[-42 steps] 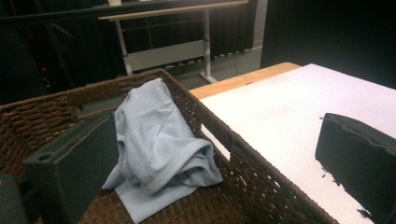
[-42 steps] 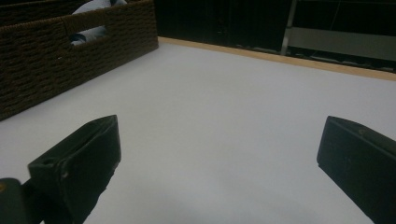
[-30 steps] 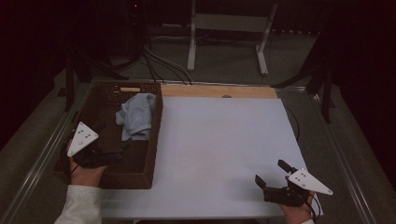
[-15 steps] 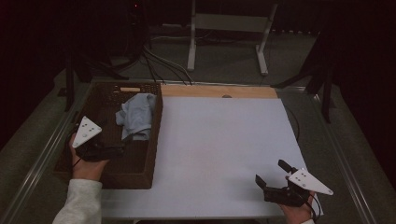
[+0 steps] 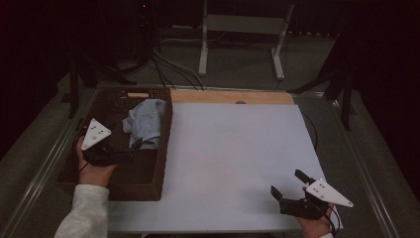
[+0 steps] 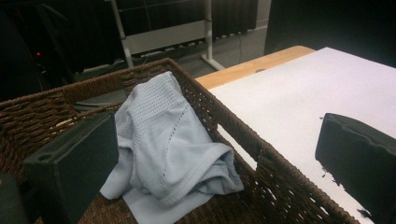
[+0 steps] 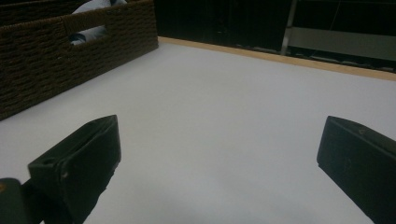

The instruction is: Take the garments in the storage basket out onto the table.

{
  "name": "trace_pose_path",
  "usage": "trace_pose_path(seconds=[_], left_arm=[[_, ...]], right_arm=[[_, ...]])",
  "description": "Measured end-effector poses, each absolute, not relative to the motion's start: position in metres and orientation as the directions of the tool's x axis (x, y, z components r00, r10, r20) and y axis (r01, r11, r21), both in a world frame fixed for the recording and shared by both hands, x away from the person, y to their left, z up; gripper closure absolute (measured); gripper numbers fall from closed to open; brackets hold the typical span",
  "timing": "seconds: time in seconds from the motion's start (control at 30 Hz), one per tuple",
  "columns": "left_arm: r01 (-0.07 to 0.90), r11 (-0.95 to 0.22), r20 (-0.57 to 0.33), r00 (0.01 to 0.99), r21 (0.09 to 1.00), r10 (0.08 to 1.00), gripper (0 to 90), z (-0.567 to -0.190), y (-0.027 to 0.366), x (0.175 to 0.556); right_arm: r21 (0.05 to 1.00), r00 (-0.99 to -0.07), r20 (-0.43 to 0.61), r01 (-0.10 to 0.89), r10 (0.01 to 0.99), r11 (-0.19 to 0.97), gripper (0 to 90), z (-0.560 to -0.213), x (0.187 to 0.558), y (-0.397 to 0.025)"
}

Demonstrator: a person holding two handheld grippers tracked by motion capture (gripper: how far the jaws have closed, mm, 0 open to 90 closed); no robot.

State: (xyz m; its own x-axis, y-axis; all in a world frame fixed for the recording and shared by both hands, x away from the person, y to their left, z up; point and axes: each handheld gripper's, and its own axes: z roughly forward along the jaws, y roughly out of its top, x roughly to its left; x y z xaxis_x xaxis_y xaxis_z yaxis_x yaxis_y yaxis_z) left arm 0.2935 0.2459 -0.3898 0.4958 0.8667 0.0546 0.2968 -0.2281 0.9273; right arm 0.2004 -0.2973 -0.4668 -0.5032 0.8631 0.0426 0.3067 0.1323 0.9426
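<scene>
While no writing or label can be read on anything in these pictures, the cloth (image 6: 163,149) is plainly seen — pale blue, knitted with rows of small holes, hemmed at the edge and crumpled into a loose heap. It is found in the far half of the brown wicker basket (image 5: 148,183) at the left of the high view, bunched against the basket's right wall, with one fold riding up towards the rim.

The left gripper (image 5: 136,146) is held over the basket's near half, its jaws spread wide and gripping nothing; in the left gripper view the cloth is framed between them, near the left jaw but apart from it.

The right gripper (image 5: 289,186) is seen at the lower right of the high view, low over the white mat (image 5: 233,148), jaws likewise wide open and empty — bare mat is shown between them in the right gripper view.

Between basket and right gripper the mat lies open. A wooden strip (image 5: 233,96) borders its far edge, and the basket's right wall meets its left edge.
</scene>
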Motion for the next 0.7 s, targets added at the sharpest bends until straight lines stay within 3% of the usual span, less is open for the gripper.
trace_pose_path(seconds=[0.7], left_arm=[[0.316,-0.275,0.085,0.503,0.908,0.86,0.2,-0.387,0.239,0.31]], right_arm=[[0.943,-0.501,0.044,0.307,0.864,0.13,0.0,-0.467,0.2,-0.298]])
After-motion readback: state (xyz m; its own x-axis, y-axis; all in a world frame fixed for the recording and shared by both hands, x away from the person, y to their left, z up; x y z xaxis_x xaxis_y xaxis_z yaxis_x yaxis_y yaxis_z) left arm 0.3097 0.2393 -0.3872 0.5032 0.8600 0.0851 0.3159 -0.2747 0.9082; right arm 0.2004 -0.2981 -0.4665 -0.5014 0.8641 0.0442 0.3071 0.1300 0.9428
